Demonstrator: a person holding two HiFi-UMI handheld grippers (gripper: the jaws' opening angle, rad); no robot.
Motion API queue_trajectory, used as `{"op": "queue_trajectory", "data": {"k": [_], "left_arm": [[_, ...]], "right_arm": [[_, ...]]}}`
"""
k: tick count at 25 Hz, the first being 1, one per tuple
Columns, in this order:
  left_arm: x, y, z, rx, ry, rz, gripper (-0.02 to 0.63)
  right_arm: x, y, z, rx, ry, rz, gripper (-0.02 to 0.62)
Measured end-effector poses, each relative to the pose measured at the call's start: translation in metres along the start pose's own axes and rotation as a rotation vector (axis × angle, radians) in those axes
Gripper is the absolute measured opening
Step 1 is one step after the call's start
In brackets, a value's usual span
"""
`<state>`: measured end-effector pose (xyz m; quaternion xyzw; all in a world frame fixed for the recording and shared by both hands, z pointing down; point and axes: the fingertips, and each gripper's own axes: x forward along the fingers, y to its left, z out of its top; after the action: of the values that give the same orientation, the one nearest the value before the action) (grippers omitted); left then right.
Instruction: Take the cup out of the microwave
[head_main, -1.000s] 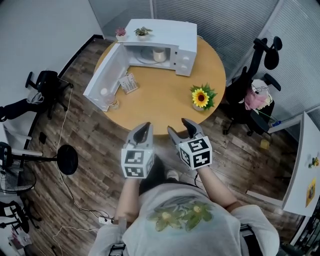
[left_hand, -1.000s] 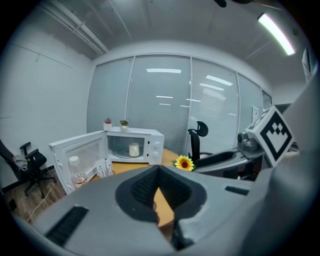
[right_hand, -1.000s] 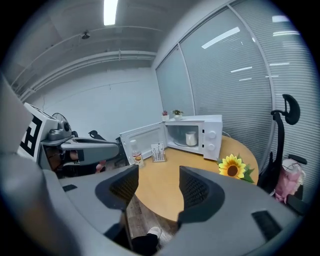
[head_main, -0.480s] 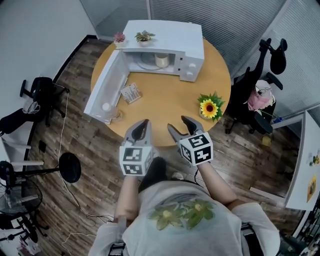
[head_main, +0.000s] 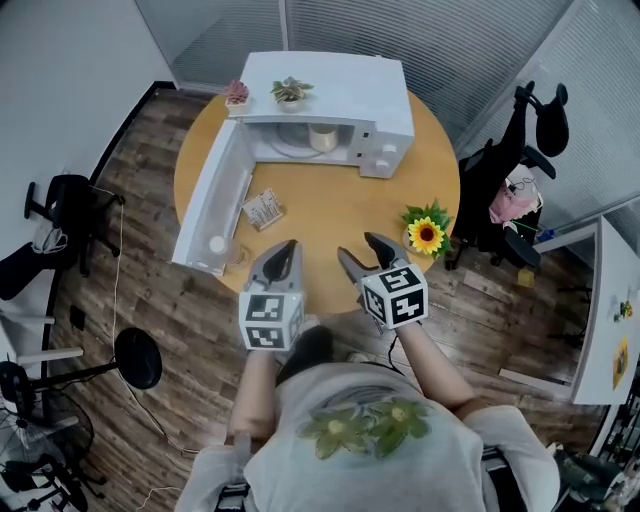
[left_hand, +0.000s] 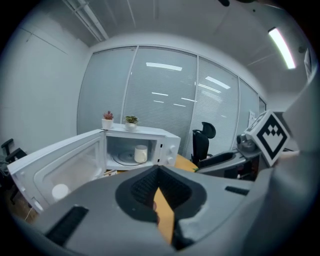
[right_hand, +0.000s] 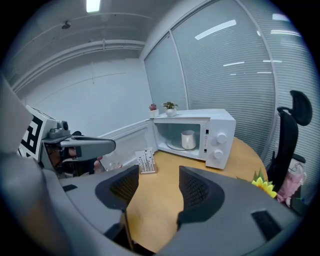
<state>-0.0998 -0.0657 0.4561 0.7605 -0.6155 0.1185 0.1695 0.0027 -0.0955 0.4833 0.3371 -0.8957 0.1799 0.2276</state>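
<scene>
Both forearms reached forward from the person's chest, side by side, over the near edge of the round wooden desk (head_main: 330, 215). The left hand-held gripper (head_main: 284, 255) pointed toward the microwave with its jaws pressed together at the tips and nothing between them; only a thin wedge of desk showed behind them in the left gripper view. The right hand-held gripper (head_main: 362, 252) sat just beside it, angled slightly outward, its jaws spread apart and empty, with bare desk visible through the gap in the right gripper view. Both were well apart from the microwave.

The white microwave (head_main: 340, 85) stood at the far side of the desk, its door (head_main: 210, 205) swung fully open to the left. A small stand of printed cards (head_main: 264, 209) stood on the desk near the open door, left of the line from the hand-held grippers to the oven. A sunflower (head_main: 427, 235) sat near the desk's right edge. Two small potted plants (head_main: 290, 92) stood on top of the microwave at its left end. A black office chair (head_main: 520, 150) stood on the wooden floor to the right of the desk.

The white cup (head_main: 322, 138) stood upright on the glass turntable inside the microwave, toward the right of the cavity.
</scene>
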Motion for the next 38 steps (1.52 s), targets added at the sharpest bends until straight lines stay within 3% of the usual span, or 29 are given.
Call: {"op": "queue_trajectory", "data": {"k": [11,17,38], "left_arm": [[0.027,0.026,-0.001,0.010,0.036,-0.122,0.003],[0.035,0.025,-0.005,-0.026,0.036,-0.166,0.003],[0.114,0.041,0.003,-0.064,0.106,-0.176,0.003]], "right_arm": [[0.034,-0.006,0.011,0.046,0.019,-0.101,0.245],[0.041,-0.013,0.022,0.045,0.012,-0.130,0.245],[0.136,-0.075,0.079,0.057,0.022,-0.098,0.245]]}}
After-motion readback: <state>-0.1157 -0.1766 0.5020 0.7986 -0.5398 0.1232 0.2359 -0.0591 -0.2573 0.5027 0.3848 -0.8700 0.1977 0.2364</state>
